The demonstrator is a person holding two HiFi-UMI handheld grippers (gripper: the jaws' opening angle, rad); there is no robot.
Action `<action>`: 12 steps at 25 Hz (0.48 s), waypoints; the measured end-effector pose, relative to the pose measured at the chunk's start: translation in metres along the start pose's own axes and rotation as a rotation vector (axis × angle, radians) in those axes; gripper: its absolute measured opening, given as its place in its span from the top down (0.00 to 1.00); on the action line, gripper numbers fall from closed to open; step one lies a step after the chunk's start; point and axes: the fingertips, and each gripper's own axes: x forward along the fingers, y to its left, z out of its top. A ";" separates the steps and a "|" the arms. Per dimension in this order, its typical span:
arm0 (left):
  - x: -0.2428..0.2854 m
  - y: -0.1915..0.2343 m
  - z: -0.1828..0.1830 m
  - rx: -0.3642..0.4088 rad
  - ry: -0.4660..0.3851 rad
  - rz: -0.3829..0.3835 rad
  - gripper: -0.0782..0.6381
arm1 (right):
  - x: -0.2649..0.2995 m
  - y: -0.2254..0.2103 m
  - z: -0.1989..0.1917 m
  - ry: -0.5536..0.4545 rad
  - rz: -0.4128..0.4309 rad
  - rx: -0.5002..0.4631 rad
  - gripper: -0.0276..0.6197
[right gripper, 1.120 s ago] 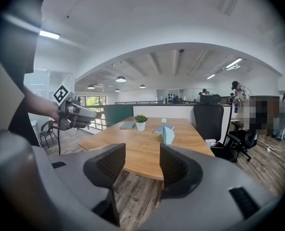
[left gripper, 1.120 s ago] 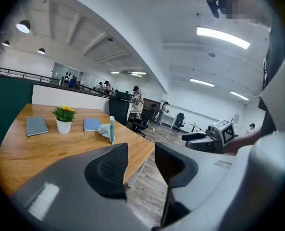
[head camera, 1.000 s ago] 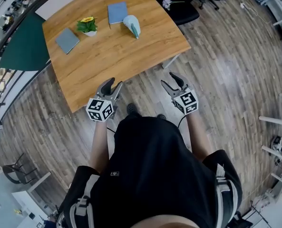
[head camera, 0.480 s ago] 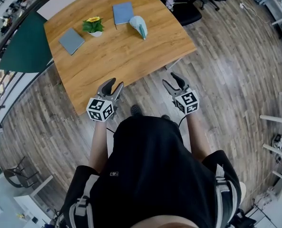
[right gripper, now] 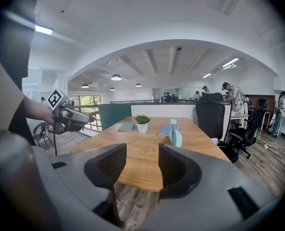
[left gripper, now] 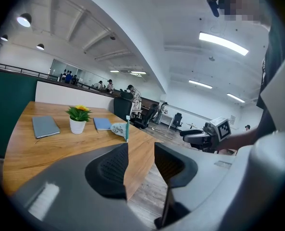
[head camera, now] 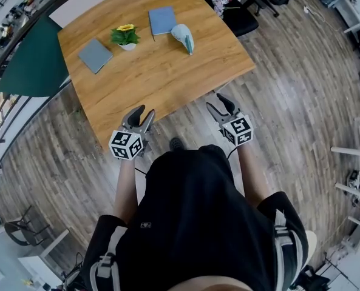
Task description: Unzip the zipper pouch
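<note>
Since neither gripper has reached the table yet, I'd call this the approach, nothing unzipped so far. My left gripper and right gripper both hang off the near edge, jaws a modest gap apart and holding nothing. The zipper pouch sits on the far side, just beside a blue notebook, well apart from both. Next I'd close in, pin the body with one gripper and pinch the pull with the other (can't make out the pull from here).

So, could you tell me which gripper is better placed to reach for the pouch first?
Right, probably, by a small margin. The pouch lies toward the table's right side, somewhat nearer the right gripper than the left gripper. Both are open and empty.
</note>
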 end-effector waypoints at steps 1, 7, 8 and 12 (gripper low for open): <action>-0.001 0.005 0.000 -0.007 -0.004 0.006 0.65 | 0.002 0.002 0.000 0.013 0.003 -0.003 0.63; -0.007 0.018 0.004 -0.025 -0.019 0.020 0.65 | 0.010 0.006 0.004 0.005 0.005 -0.019 0.63; -0.007 0.020 0.003 -0.027 -0.017 0.021 0.66 | 0.012 0.006 0.004 0.011 0.006 -0.020 0.63; -0.006 0.020 -0.001 -0.033 -0.007 0.027 0.66 | 0.017 0.006 0.005 0.029 0.019 -0.031 0.64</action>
